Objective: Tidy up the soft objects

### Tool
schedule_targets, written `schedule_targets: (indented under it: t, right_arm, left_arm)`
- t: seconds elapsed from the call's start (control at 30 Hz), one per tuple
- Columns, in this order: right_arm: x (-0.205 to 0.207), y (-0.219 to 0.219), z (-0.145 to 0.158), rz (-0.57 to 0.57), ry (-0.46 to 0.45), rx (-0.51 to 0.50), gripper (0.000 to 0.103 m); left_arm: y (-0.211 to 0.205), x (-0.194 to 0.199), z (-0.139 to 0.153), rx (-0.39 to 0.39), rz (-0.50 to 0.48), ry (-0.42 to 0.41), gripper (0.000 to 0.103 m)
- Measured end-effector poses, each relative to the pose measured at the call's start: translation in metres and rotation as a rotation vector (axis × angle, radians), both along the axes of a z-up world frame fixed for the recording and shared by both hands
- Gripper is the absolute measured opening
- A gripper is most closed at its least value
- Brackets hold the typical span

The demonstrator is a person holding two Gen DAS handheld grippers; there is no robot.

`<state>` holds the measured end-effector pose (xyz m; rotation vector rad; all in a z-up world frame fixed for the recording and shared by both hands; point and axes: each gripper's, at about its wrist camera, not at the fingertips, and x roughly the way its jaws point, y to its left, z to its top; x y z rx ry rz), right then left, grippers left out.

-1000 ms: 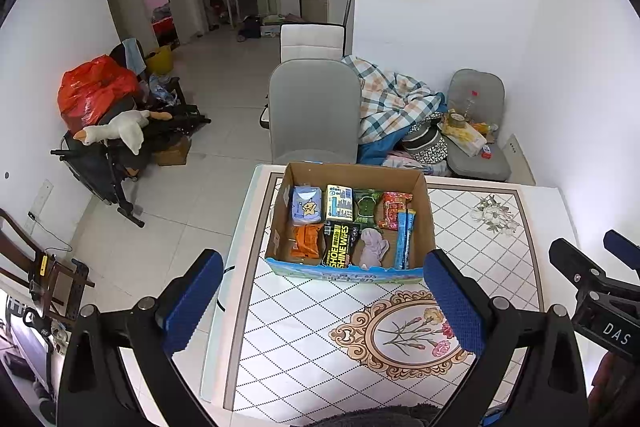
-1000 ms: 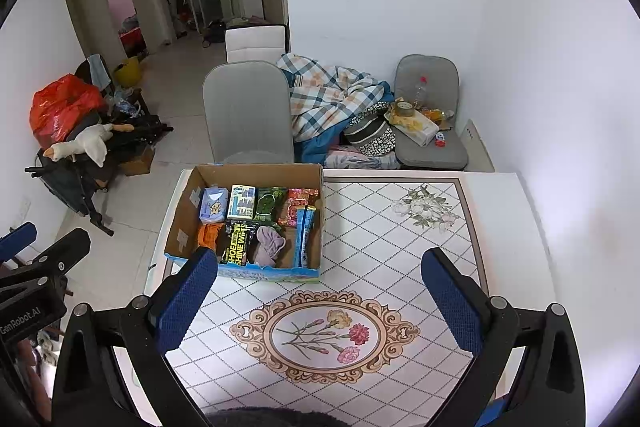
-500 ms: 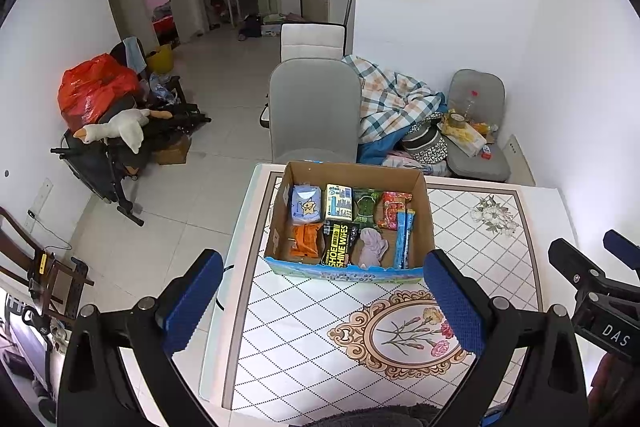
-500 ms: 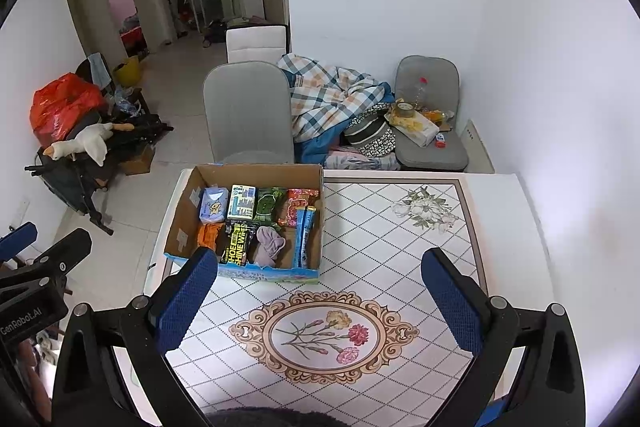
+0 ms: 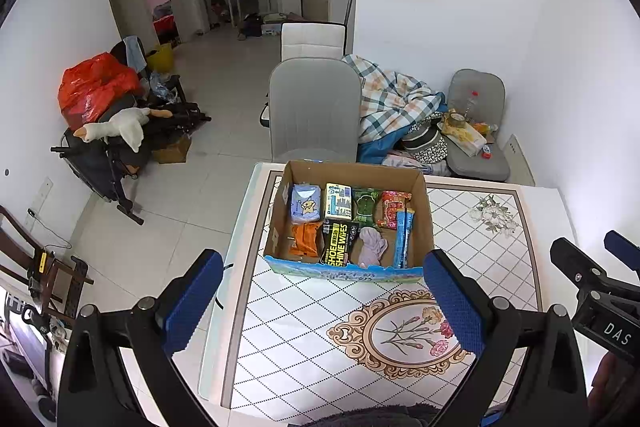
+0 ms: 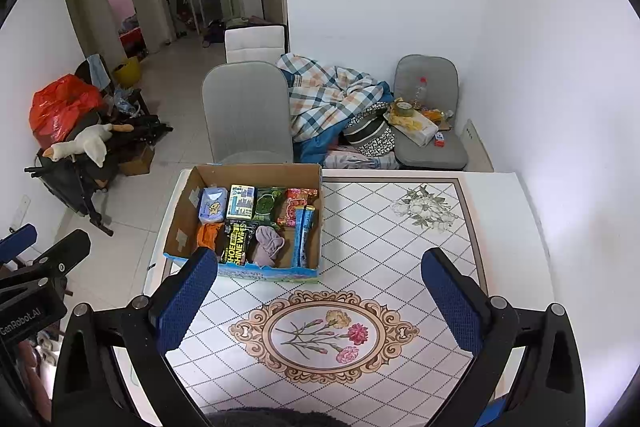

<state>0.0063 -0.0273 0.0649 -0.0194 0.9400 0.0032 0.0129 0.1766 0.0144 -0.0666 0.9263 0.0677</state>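
Spanning a wide gap, the blue pads of the left gripper (image 5: pixel 322 297) are held apart above the table (image 5: pixel 304 343) with nothing between them. The right gripper (image 6: pixel 320 297) is likewise spread wide and empty over the oval flower medallion (image 6: pixel 324 337) printed on the tabletop. In the left wrist view, part of the right gripper is seen at 3 o'clock; in the right wrist view, part of the left gripper is seen at 9 o'clock.

From the left gripper, the cardboard box (image 5: pixel 426 223) is located at 12 o'clock, just beyond the pads. From the right gripper, the box is located at about 11 o'clock, with its near left corner hidden behind the left pad (image 6: pixel 184 303). The box is open-topped, brown inside, with a blue printed front wall, and is set near the far left edge of the table.

The soft goods are packed inside in two rows. In the far row, a light blue tissue pack (image 5: pixel 306 203), a yellow-and-blue pack (image 5: pixel 338 201), a green pack (image 5: pixel 365 205) and a red pack (image 5: pixel 394 209) are set side by side. In the near row, an orange packet (image 5: pixel 306 238), a black "SHOE SHINE WIPES" pack (image 5: pixel 339 242), a crumpled lilac cloth (image 5: pixel 372 246) and a long blue packet (image 5: pixel 403 237) are seen.

A grey chair (image 5: pixel 314 109) is placed behind the box.
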Motion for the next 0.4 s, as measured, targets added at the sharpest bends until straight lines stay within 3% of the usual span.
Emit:
schedule_targets:
  t: [0.4]
  right_arm:
    - [-0.0002, 0.0, 0.0001, -0.001, 0.002, 0.005, 0.103]
  left_arm:
    - [-0.0038, 0.0003, -0.0027, -0.003, 0.004, 0.005, 0.103]
